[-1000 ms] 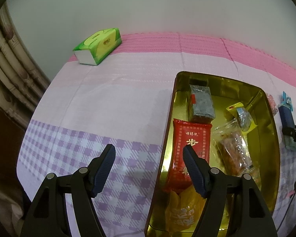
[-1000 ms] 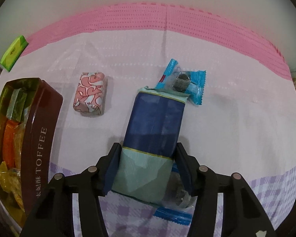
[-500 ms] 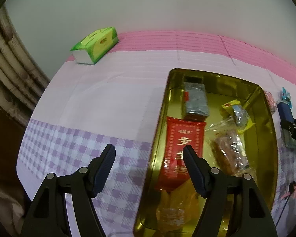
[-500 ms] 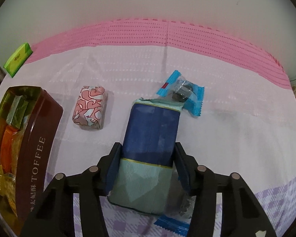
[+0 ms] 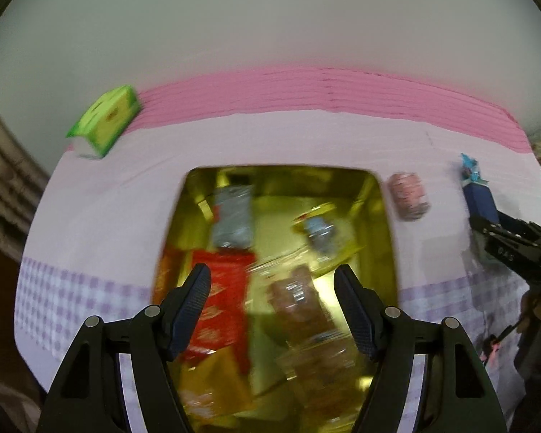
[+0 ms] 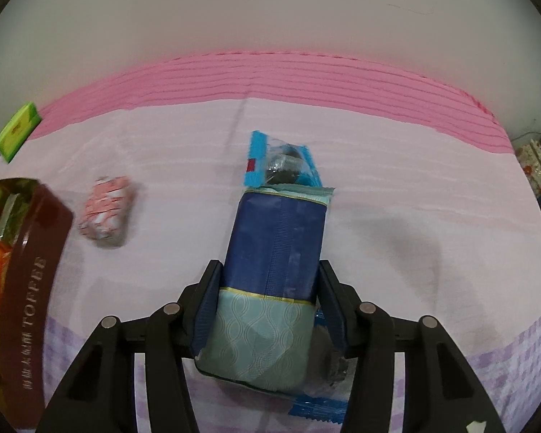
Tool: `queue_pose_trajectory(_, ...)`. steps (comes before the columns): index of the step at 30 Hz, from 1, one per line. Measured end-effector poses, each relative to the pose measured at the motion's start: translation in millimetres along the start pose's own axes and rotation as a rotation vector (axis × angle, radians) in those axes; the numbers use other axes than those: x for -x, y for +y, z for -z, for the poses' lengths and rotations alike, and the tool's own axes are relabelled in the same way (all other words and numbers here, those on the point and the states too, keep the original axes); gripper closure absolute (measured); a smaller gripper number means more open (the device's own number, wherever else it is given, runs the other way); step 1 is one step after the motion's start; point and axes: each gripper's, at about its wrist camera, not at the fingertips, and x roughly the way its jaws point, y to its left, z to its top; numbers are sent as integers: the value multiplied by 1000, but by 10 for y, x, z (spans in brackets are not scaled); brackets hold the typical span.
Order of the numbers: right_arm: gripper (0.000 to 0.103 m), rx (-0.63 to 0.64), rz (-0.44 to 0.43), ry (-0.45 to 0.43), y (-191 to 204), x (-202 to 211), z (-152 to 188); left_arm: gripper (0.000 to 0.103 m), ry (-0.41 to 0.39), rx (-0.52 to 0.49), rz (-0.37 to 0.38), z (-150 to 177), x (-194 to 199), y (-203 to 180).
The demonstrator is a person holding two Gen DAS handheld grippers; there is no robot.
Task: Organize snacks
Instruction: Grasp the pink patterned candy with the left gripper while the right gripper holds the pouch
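Snack pack (image 6: 276,245) navy over pale teal (crimped top), pinched by right tool (image 6: 268,305); left tool (image 5: 272,306) spread

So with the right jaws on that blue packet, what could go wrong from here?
The right gripper pinches only the lower end of the blue packet, so it may tilt or slip. The blue candy wrapper underneath might get dragged along. The toffee tin already looks crowded, so the packet may not sit flat.

Shiny gold metal tin (image 5: 386,216), glossy plastic wrappers (image 6: 281,162), embossed foil-look blue pack (image 6: 274,249), matt ribbed pink cloth (image 6: 306,83).
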Motion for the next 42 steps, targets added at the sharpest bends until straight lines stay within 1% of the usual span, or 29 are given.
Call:
queue_pose_trajectory(6, 55, -35, 31, -28, -300, -33, -1, 32, -9, -32, 49, -233, -29, -355)
queue_pose_trajectory(12, 55, -44, 37, -53, -502, -43, 17, 32, 0, -26, 78, -405, -115, -573)
queue_pose_trajectory(24, 54, -37, 27, -120, -595, -21, 93, 32, 22, -47, 110, -746, -286, -965)
queue_pose_trajectory(27, 54, -38, 26, -120, -599, -24, 87, 32, 28, -58, 116, -805, -344, -1060)
queue_pose_trajectory(32, 54, -38, 27, -119, -603, -28, 80, 37, 43, -82, 118, -839, -465, -1218)
queue_pose_trajectory(34, 54, -38, 26, -119, -602, -28, 78, 42, 55, -94, 120, -846, -521, -1281)
queue_pose_trajectory(37, 54, -38, 26, -119, -602, -26, 77, 46, 68, -109, 124, -854, -602, -1356)
queue_pose_trajectory(40, 54, -39, 26, -118, -602, -26, 70, 52, 84, -107, 123, -869, -697, -1413)
queue_pose_trajectory(42, 54, -39, 26, -119, -603, -25, 71, 54, 98, -95, 125, -885, -756, -1418)
